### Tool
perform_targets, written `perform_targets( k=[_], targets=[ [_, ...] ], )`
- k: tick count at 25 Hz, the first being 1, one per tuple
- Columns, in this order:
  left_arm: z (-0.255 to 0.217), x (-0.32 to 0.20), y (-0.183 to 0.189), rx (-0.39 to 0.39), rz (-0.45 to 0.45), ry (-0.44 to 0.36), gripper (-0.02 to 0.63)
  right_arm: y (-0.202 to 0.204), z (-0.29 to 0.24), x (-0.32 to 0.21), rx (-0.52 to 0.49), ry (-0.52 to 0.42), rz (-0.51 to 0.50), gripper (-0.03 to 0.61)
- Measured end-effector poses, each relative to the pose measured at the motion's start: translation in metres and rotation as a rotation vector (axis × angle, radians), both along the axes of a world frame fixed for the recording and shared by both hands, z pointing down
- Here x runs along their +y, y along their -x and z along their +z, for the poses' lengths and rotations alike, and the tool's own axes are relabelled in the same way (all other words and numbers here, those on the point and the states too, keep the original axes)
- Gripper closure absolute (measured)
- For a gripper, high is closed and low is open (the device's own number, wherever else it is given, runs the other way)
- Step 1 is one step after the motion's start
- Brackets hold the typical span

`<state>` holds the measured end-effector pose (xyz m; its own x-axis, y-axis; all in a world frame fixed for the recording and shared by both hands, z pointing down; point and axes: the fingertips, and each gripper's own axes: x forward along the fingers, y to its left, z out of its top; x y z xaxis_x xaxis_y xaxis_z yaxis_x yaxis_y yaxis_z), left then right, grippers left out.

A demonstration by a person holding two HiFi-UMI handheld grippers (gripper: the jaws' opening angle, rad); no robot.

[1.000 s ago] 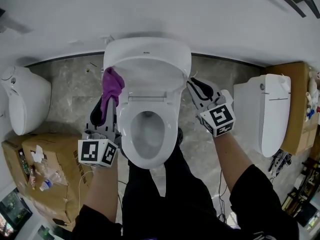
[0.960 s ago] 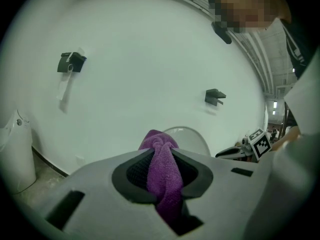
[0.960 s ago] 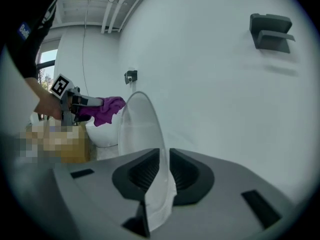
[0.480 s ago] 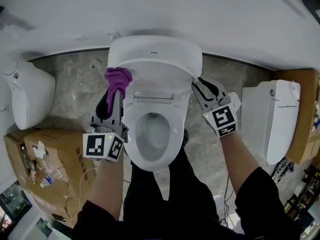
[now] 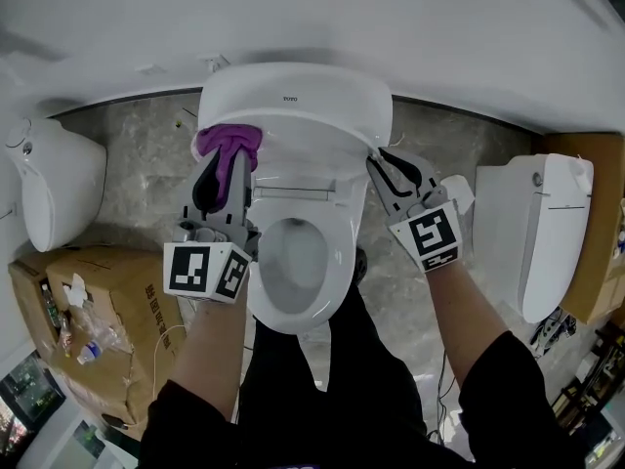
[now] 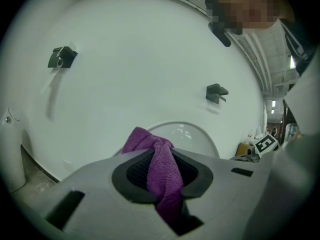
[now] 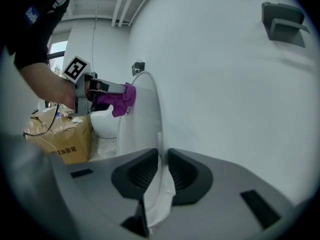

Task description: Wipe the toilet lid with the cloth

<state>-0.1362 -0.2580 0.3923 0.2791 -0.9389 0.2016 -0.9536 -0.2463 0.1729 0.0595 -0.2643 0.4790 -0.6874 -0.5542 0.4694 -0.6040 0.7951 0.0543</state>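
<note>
Toilet lid (image 5: 298, 106) stood raised and white, in front of the pale wall (image 5: 410, 18), above the open bowl (image 5: 293, 262). Purple cloth (image 5: 230, 143) was bunched against the upper left part of the lid, touching it. Left gripper (image 5: 227, 162) was clenched on the cloth. In the left gripper view the cloth (image 6: 164, 171) ran up between the closed jaws and folded over their tips, with the lid's curved top (image 6: 192, 136) just beyond.

Right gripper (image 5: 381, 164) sat at the right edge of the toilet lid. In the right gripper view its jaws were pinched on a thin white edge, by the look of it the lid's rim, and the lid (image 7: 137, 119) rose ahead of them. The same view caught the cloth (image 7: 122, 100) on the lid's far side.

Floor (image 5: 146, 179) was grey and marbled. A cardboard box (image 5: 93, 291) stood to the person's left, near a second toilet (image 5: 54, 193). A third toilet (image 5: 532, 228) stood well off to the right.
</note>
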Motion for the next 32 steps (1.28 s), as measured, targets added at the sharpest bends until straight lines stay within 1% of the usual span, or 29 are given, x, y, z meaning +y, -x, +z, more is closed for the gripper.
perform_targets(
  k=[5, 8, 14, 16, 18, 21, 25, 28, 32],
  targets=[
    [0.001, -0.002, -0.032, 0.005, 0.032, -0.004, 0.538, 0.001, 0.0, 0.001, -0.014, -0.002, -0.005, 0.503],
    [0.001, -0.004, -0.056, 0.021, 0.061, -0.006, 0.538, 0.001, 0.0, 0.001, -0.02, 0.0, -0.013, 0.503],
    [0.004, -0.004, -0.113, 0.024, 0.168, -0.003, 0.538, 0.001, -0.001, 0.001, -0.024, 0.002, -0.032, 0.503],
    [0.005, -0.004, -0.125, 0.027, 0.196, 0.001, 0.538, 0.0, 0.0, 0.001, -0.019, 0.001, -0.035, 0.503],
    [0.006, -0.003, -0.13, 0.021, 0.224, -0.003, 0.538, -0.001, 0.0, 0.001, -0.017, 0.001, -0.03, 0.503],
    [0.011, -0.001, -0.121, 0.0, 0.26, -0.001, 0.538, -0.001, -0.001, 0.001, -0.011, -0.003, -0.008, 0.503],
    [0.025, 0.0, -0.089, -0.044, 0.271, 0.025, 0.538, -0.001, -0.001, -0.001, 0.008, -0.008, 0.033, 0.503],
    [0.03, 0.001, -0.061, -0.04, 0.255, 0.014, 0.538, -0.001, -0.002, -0.003, 0.016, -0.002, 0.074, 0.503],
    [0.042, 0.006, -0.02, -0.024, 0.22, 0.033, 0.538, -0.005, 0.001, -0.004, 0.037, 0.008, 0.133, 0.502]
  ],
)
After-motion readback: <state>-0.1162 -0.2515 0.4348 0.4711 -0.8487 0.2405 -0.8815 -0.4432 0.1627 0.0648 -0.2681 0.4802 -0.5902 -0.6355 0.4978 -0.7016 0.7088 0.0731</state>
